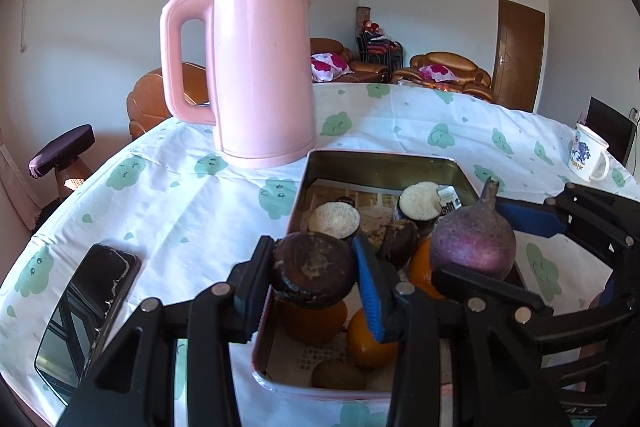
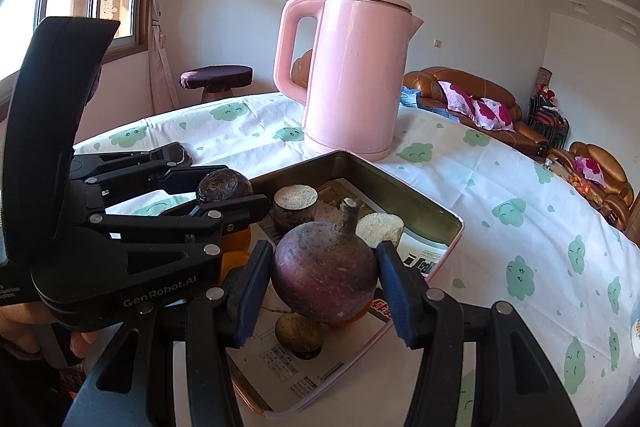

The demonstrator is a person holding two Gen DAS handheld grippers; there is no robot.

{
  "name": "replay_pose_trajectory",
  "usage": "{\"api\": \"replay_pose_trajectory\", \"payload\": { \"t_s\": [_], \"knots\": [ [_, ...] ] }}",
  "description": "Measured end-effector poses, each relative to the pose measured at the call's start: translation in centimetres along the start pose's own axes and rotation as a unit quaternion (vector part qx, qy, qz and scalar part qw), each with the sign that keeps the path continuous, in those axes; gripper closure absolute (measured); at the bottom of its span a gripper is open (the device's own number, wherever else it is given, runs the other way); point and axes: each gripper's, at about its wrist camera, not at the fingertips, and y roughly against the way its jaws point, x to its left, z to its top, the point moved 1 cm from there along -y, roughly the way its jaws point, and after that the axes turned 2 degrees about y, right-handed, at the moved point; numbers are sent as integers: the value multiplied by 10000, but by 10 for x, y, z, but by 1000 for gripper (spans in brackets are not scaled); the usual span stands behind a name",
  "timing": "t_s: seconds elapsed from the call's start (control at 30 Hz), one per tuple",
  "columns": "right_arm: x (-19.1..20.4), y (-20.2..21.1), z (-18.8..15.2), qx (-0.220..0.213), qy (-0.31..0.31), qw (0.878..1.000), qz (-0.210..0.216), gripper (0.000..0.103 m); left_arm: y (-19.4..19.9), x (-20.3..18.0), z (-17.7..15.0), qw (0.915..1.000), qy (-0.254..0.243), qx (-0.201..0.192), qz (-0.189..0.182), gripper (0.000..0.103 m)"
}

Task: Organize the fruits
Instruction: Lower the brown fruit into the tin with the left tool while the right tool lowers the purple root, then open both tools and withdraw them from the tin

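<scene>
My left gripper (image 1: 314,267) is shut on a dark brown round fruit (image 1: 312,279), held just above the near left corner of a metal tin (image 1: 384,163). My right gripper (image 2: 324,267) is shut on a purple round root with a stub stem (image 2: 326,279), held over the tin's near side. Each gripper shows in the other's view: the left one (image 2: 218,193) with its dark fruit (image 2: 224,185), the right one (image 1: 480,247) with the purple root (image 1: 474,239). Inside the tin (image 2: 420,195) lie oranges (image 1: 370,343), a kiwi (image 1: 338,375) and two dark pieces with pale cut tops (image 1: 334,221).
A tall pink kettle (image 1: 260,67) stands just behind the tin on the white cloth with green prints. A dark phone (image 1: 92,307) lies left of the tin. A printed mug (image 1: 588,155) sits at the far right edge. Sofas and a stool stand beyond the table.
</scene>
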Motion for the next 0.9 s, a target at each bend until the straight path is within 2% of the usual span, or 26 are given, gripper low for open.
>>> {"api": "replay_pose_trajectory", "payload": {
  "t_s": [0.27,0.37,0.47,0.6,0.77,0.83,0.9],
  "knots": [
    [1,2,0,-14,12,10000,64,45,2,0,-1,10000,11,-81,30,60],
    [0,5,1,-70,-2,10000,17,42,6,1,0,9999,21,-128,61,54],
    [-2,8,1,-116,-40,9999,6,41,9,1,0,9998,16,-178,81,47],
    [-4,17,2,-247,-93,9996,-48,41,19,3,2,9994,70,-321,120,25],
    [-9,40,5,-523,-215,9982,-183,37,36,1,7,9985,40,-536,91,19],
    [-12,51,5,-654,-275,9972,-228,35,43,-2,8,9979,14,-648,85,10],
    [-15,62,5,-767,-300,9960,-353,33,49,-4,9,9971,-1,-755,93,7]
  ]
}}
